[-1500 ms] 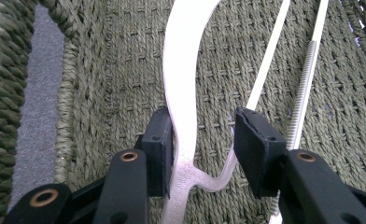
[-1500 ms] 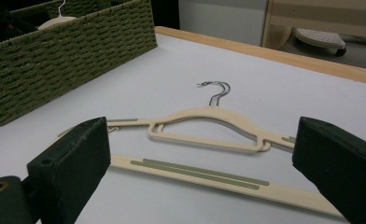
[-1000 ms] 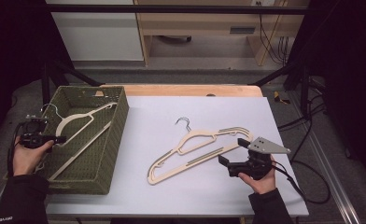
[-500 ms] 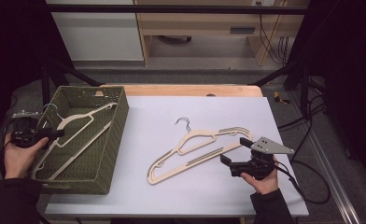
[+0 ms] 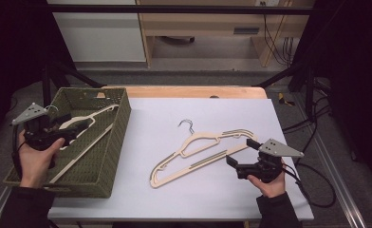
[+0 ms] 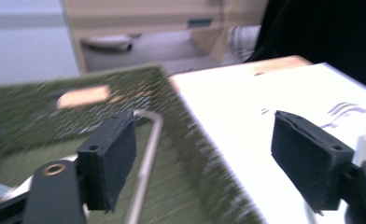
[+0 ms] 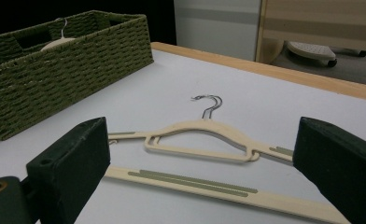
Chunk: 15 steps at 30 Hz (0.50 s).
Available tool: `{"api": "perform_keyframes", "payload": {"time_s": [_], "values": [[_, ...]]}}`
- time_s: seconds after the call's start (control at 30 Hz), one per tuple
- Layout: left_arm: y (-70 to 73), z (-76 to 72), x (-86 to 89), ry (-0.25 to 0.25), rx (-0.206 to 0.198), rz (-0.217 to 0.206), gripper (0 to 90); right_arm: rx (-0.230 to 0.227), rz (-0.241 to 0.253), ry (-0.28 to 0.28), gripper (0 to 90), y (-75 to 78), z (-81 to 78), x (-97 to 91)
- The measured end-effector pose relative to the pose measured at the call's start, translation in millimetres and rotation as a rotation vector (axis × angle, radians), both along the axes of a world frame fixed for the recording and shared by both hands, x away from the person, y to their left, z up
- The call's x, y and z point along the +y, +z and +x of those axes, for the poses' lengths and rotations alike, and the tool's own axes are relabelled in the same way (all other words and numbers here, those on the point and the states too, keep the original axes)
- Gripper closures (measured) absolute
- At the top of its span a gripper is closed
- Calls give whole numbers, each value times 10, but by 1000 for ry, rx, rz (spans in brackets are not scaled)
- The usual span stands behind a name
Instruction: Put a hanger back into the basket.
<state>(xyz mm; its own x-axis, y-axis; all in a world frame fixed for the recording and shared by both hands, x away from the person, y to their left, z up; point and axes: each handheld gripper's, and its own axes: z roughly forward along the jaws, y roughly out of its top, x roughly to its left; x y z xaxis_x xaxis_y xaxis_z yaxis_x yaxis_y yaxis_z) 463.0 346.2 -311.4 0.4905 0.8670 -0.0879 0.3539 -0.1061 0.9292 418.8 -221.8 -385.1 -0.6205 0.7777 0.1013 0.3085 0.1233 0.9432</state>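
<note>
Rising away from the basket's floor since a second ago, the left gripper point(image 5: 77, 128) is now hovering above the near left part of the green woven basket point(image 5: 113, 156), and its jaws have just been opening, with nothing pinched between them. In the left gripper view the pads point(image 6: 113, 158) are standing wide apart, a metal hook point(image 6: 148, 154) blurring past just beside the left pad. A cream hanger point(image 5: 87, 124) is lying inside the basket, released. Across the white table point(image 5: 174, 199), the right gripper point(image 5: 241, 152) is staying put, jaws spread and empty, straddling the near arm tip of the hangers point(image 5: 198, 152) stacked at mid-table, apparently two together, their hooks point(image 7: 208, 106) pointing away.
</note>
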Motion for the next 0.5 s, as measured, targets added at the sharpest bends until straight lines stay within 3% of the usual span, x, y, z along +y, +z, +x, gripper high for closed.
{"api": "perform_keyframes", "payload": {"time_s": [0.3, 0.5], "values": [[7, -175, -590, -132, -70, 16, 129, 0, 0, 3, 47, 7, -1, -8], [-196, -268, -1020, -210, -51, 48, 131, -6, -1, 4, 46, 10, 1, -17]]}}
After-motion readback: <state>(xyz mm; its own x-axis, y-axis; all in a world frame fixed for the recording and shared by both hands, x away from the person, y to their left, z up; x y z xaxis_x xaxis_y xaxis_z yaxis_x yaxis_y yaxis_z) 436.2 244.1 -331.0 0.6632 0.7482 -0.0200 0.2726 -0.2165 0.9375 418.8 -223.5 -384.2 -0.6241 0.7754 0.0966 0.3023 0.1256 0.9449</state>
